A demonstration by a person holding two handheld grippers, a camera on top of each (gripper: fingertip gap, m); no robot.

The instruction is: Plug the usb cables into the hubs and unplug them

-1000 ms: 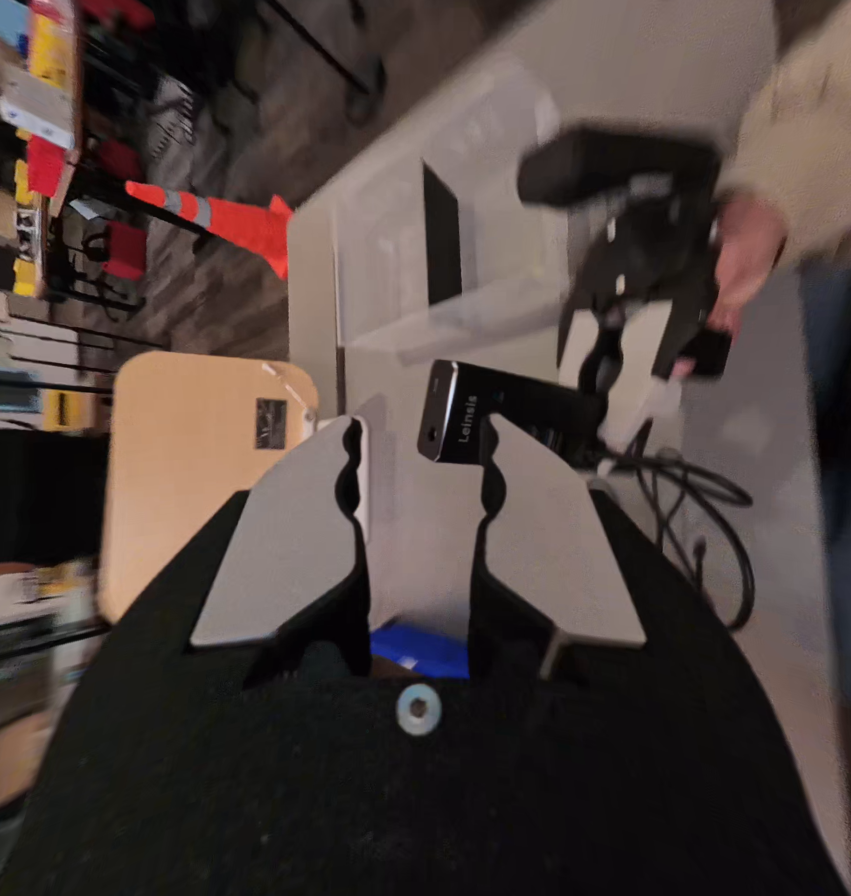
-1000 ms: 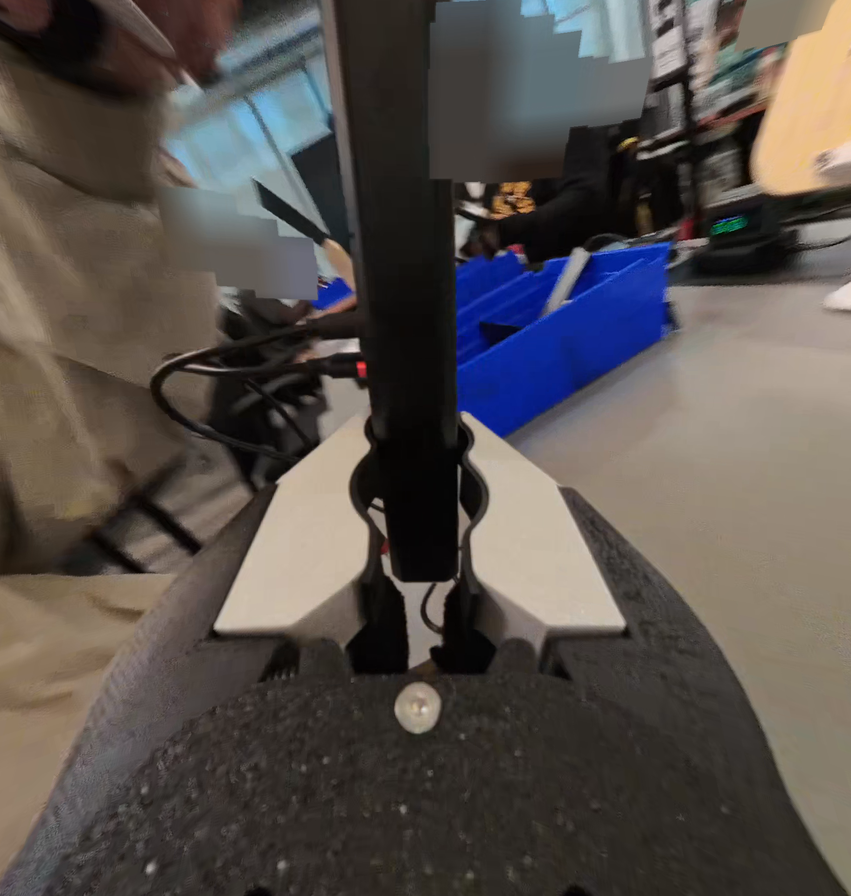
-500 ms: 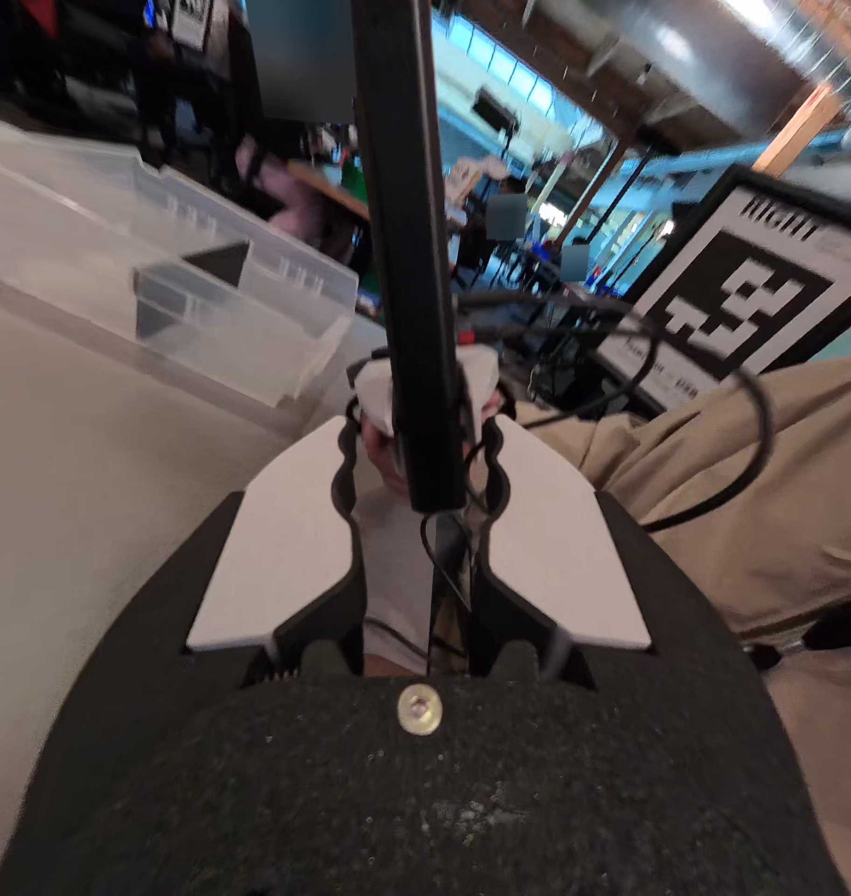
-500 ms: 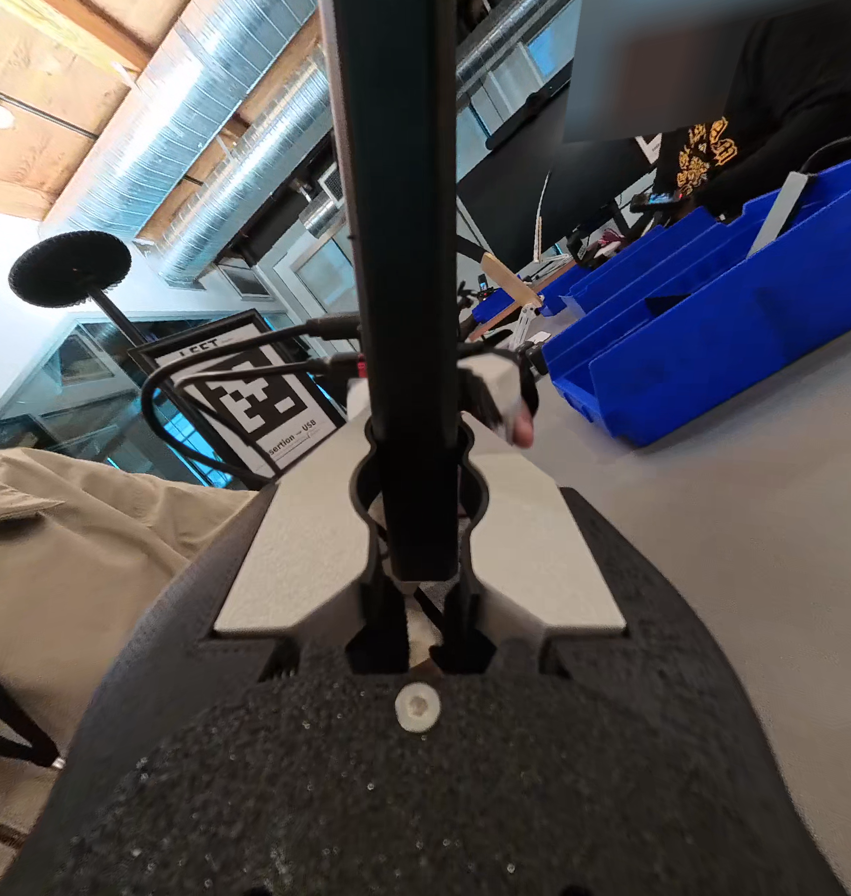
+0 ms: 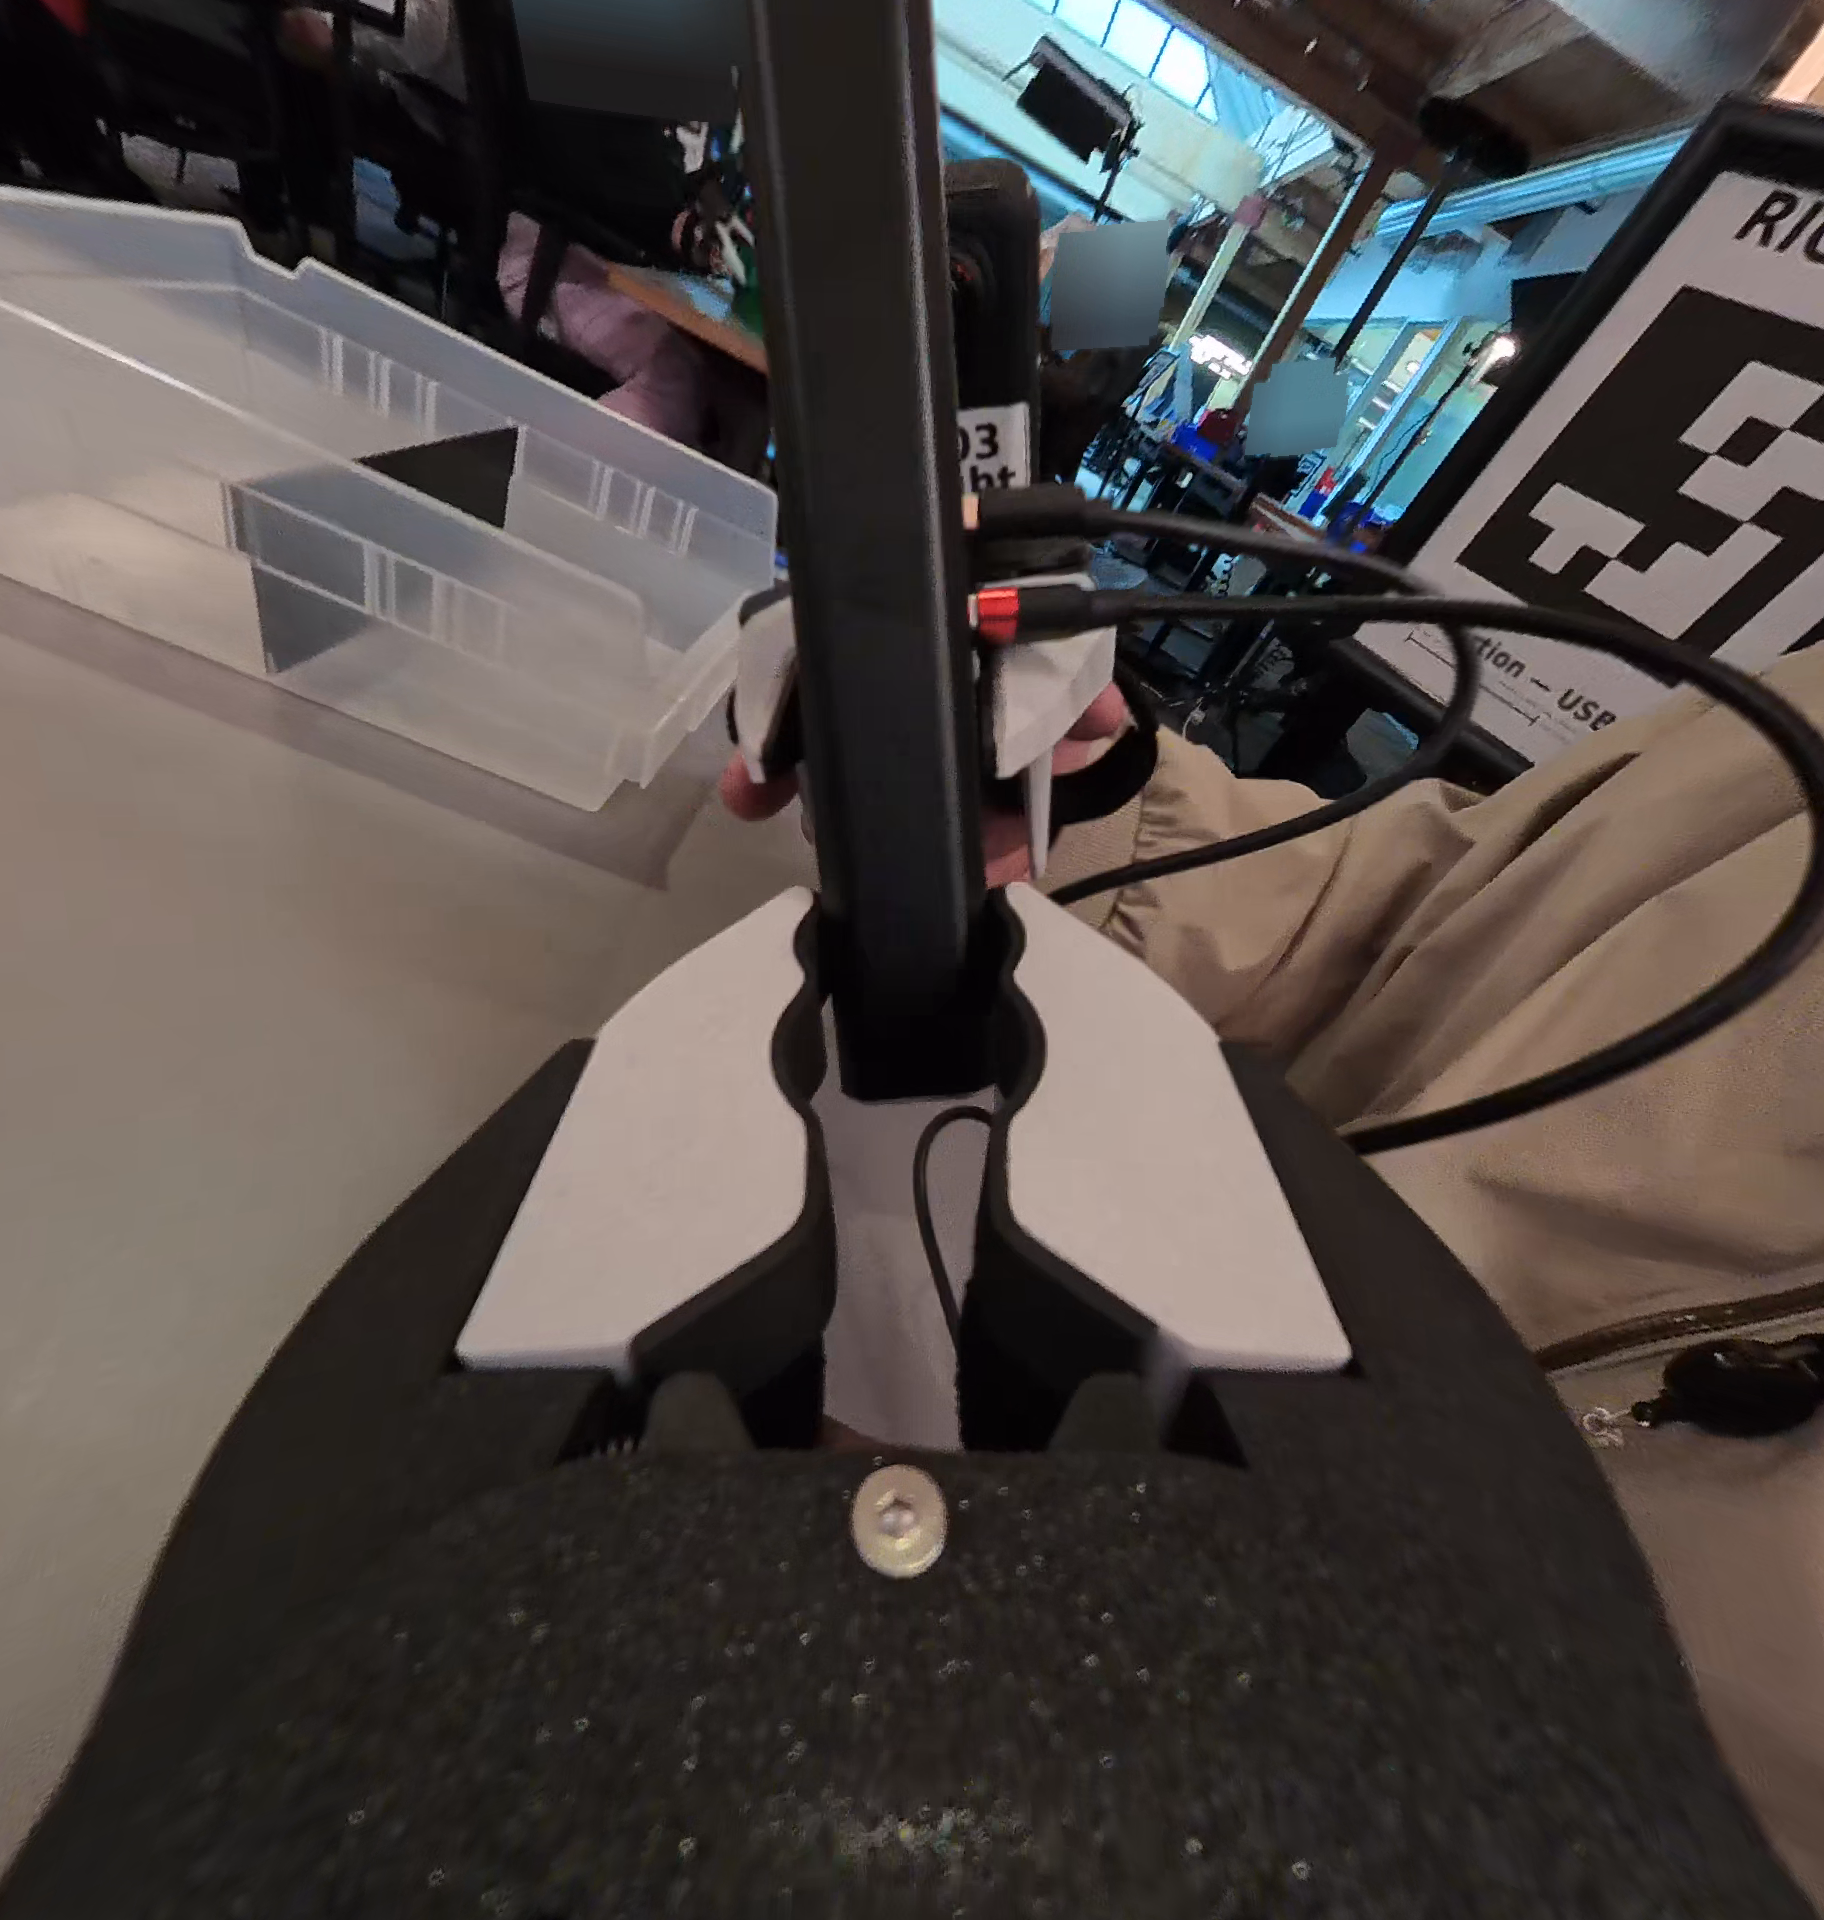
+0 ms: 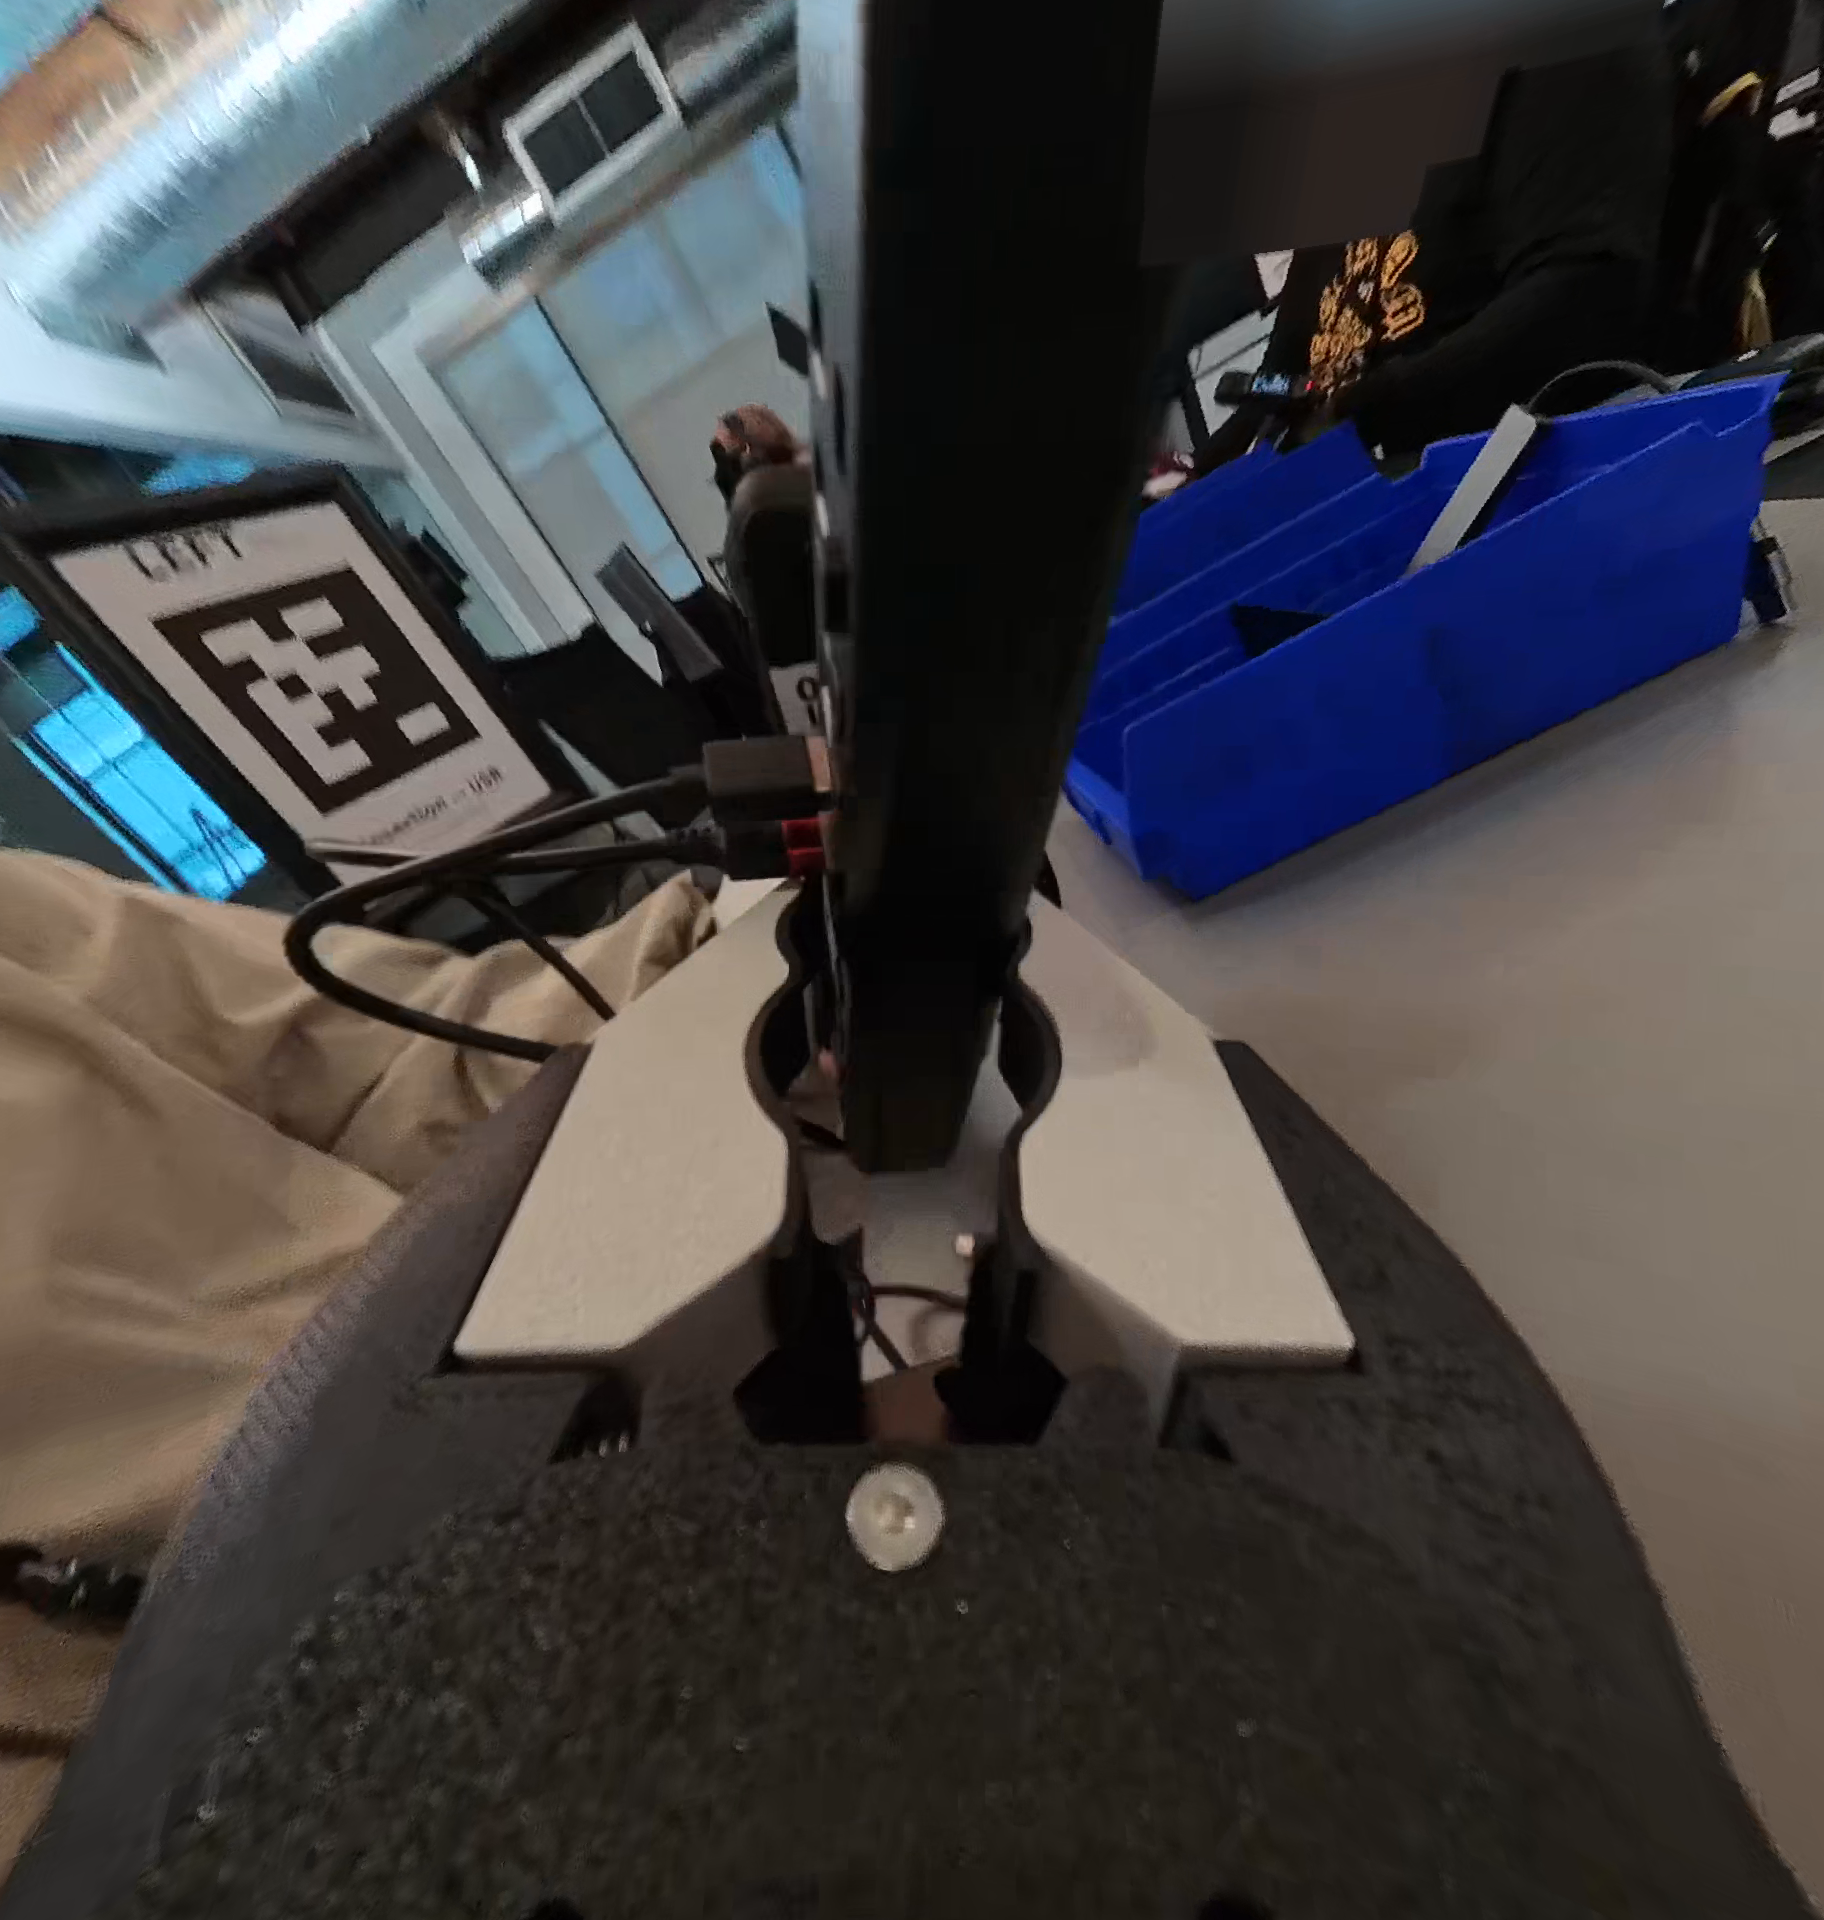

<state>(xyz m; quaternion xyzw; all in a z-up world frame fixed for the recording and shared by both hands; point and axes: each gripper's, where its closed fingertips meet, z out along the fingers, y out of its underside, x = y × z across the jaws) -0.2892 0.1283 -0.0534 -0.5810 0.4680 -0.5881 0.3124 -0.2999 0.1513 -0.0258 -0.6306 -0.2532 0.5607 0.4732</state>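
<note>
A long black USB hub [image 5: 866, 520] is held between both grippers, one at each end. My left gripper [image 5: 908, 930] is shut on its near end. The right gripper's white fingers [image 5: 1048, 675] clamp the hub farther up. Two cables are plugged into the hub's side: one with a black plug [image 5: 1033, 509], one with a red plug [image 5: 1012, 603]. In the right wrist view my right gripper [image 6: 908, 940] is shut on the hub [image 6: 960, 623]. The black plug [image 6: 762, 779] and the red plug [image 6: 773, 847] sit in its left side. The cables loop down over a beige sleeve.
A clear plastic bin [image 5: 368, 540] stands on the grey table [image 5: 212, 1039] at the left. A blue divided bin [image 6: 1407, 675] stands at the right on the table [image 6: 1510, 1091]. Black-and-white marker boards [image 5: 1666, 416] [image 6: 305, 686] and a person's beige jacket [image 5: 1510, 987] [image 6: 160, 1143] are close by.
My left gripper was open and away from the hub, then came around its free end and shut on it. My right gripper kept its hold on the hub and tilted.
</note>
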